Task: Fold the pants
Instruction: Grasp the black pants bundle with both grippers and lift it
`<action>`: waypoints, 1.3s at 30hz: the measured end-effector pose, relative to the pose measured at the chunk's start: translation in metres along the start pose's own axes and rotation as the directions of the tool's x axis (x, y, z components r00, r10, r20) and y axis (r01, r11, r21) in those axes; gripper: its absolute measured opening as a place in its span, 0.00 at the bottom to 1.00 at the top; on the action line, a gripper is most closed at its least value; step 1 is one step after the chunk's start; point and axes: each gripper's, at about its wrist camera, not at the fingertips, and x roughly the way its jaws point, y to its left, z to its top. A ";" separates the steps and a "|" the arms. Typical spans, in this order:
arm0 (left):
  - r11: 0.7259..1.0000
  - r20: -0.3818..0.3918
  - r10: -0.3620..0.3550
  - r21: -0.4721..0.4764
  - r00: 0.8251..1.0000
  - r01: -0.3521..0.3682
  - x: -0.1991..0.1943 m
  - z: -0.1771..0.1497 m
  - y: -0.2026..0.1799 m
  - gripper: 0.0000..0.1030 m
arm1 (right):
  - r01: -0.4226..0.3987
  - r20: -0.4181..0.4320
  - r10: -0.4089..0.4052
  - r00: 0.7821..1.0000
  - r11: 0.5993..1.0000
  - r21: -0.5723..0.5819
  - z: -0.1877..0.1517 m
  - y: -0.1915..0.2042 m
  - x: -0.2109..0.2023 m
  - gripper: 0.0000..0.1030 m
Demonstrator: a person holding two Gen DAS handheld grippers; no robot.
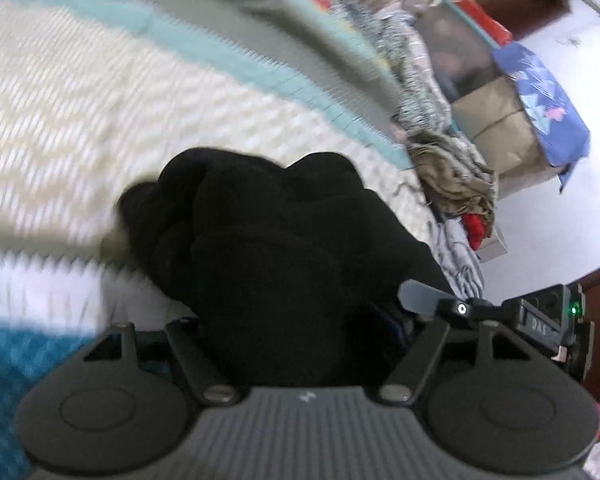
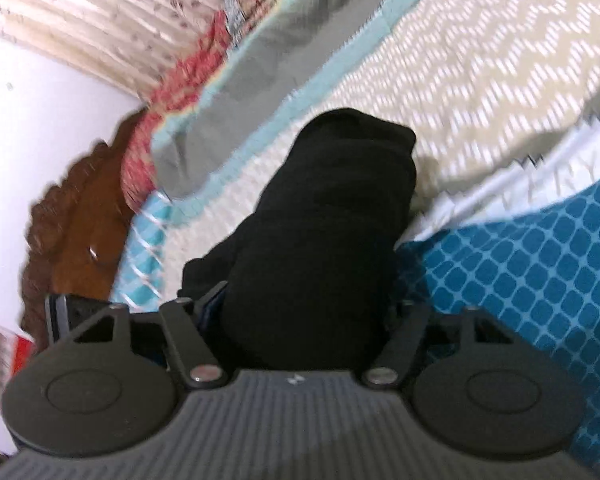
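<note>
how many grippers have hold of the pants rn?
2. Left gripper and right gripper each have bunched black fabric pants between their fingers, above the patterned bedspread. Fingertips hidden.

black pants [image 1: 268, 240] bunched on the patterned bed [image 1: 100, 100]

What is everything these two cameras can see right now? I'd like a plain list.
Black fabric pants: one, black, bunched up over the bed, running into both grippers.
Patterned bedspread: one, beige zigzag with teal and grey bands, under the pants.
Blue grid-pattern cloth: one, blue, on the bed at the right of the right view.
Carved wooden headboard: one, brown, by the white wall.
Olive crumpled cloth: one, olive, off the bed's edge.
Blue printed bag: one, blue, over a tan box.
Left gripper: one, black; fingers hidden by the pants.
Right gripper: one, black; fingers likewise buried in the cloth.
</note>
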 end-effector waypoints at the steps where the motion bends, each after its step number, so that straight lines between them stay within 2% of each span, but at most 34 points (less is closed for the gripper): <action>1: 1.000 0.009 0.002 0.020 1.000 -0.002 0.001 0.008 -0.007 0.68 | -0.006 0.010 0.006 1.000 1.000 -0.008 0.006 0.004 0.000 0.68; 4: 0.998 0.019 0.019 0.063 1.000 -0.020 0.006 0.032 -0.019 0.68 | 0.029 -0.005 -0.029 1.000 0.998 -0.057 0.019 0.013 0.001 0.67; 6: 0.999 -0.023 0.017 0.037 1.000 -0.016 0.016 0.036 -0.013 0.68 | 0.089 -0.045 -0.094 0.995 0.992 -0.090 0.019 0.013 0.005 0.67; 9: 0.999 -0.103 0.033 -0.002 0.994 -0.034 0.034 0.022 0.005 0.67 | 0.152 -0.089 -0.158 0.983 0.985 -0.076 0.008 0.002 0.011 0.67; 13: 0.997 -0.128 0.041 -0.056 0.991 -0.049 0.032 -0.006 0.036 0.68 | 0.185 -0.122 -0.190 0.974 0.982 -0.049 -0.021 -0.015 0.018 0.68; 17: 0.990 -0.118 0.015 -0.140 0.993 -0.032 0.019 -0.020 0.060 0.70 | 0.167 -0.133 -0.168 0.977 0.986 -0.021 -0.035 -0.026 0.015 0.69; 20: 0.991 -0.119 0.076 -0.103 0.990 -0.089 0.025 -0.019 0.052 0.73 | 0.170 -0.123 -0.167 0.978 0.985 0.016 -0.037 -0.033 0.013 0.74; 22: 0.989 -0.124 0.114 -0.080 0.986 -0.124 0.030 -0.020 0.047 0.80 | 0.177 -0.108 -0.178 0.978 0.984 -0.015 -0.043 -0.028 0.008 0.76; 25: 0.989 -0.135 0.125 -0.067 0.983 -0.135 0.030 -0.017 0.043 0.81 | 0.194 -0.104 -0.198 0.975 0.980 -0.047 -0.059 -0.029 0.000 0.83; 27: 0.988 -0.127 0.134 -0.062 0.983 -0.143 0.022 -0.018 0.041 0.84 | 0.170 -0.128 -0.172 0.977 0.985 -0.028 -0.074 -0.036 -0.008 0.83; 29: 0.986 -0.108 0.151 -0.058 0.983 -0.158 0.010 -0.022 0.042 0.87 | 0.193 -0.200 -0.188 0.962 0.981 0.005 -0.088 -0.044 -0.012 0.84; 30: 0.984 -0.103 0.155 -0.066 0.983 -0.162 0.004 -0.025 0.046 0.88 | 0.231 -0.252 -0.217 0.943 0.973 0.027 -0.093 -0.052 -0.011 0.75; 31: 0.984 -0.096 0.152 -0.078 0.984 -0.160 -0.002 -0.028 0.049 0.88 | 0.280 -0.257 -0.274 0.927 0.960 -0.014 -0.097 -0.053 -0.013 0.68; 32: 0.982 -0.090 0.149 -0.101 0.985 -0.158 -0.008 -0.030 0.054 0.88 | 0.309 -0.253 -0.310 0.917 0.950 -0.043 -0.096 -0.050 -0.017 0.63; 33: 0.979 -0.084 0.148 -0.127 0.985 -0.158 -0.014 -0.032 0.059 0.88 | 0.303 -0.240 -0.307 0.921 0.951 -0.056 -0.095 -0.046 -0.024 0.65; 35: 0.977 -0.057 0.142 -0.154 0.988 -0.149 -0.029 -0.034 0.062 0.88 | 0.258 -0.176 -0.273 0.946 0.960 -0.104 -0.090 -0.032 -0.047 0.65; 39: 0.980 0.000 0.154 -0.130 0.988 -0.153 -0.049 -0.032 0.057 0.94 | 0.245 -0.018 -0.254 0.967 0.948 -0.203 -0.076 -0.015 -0.099 0.65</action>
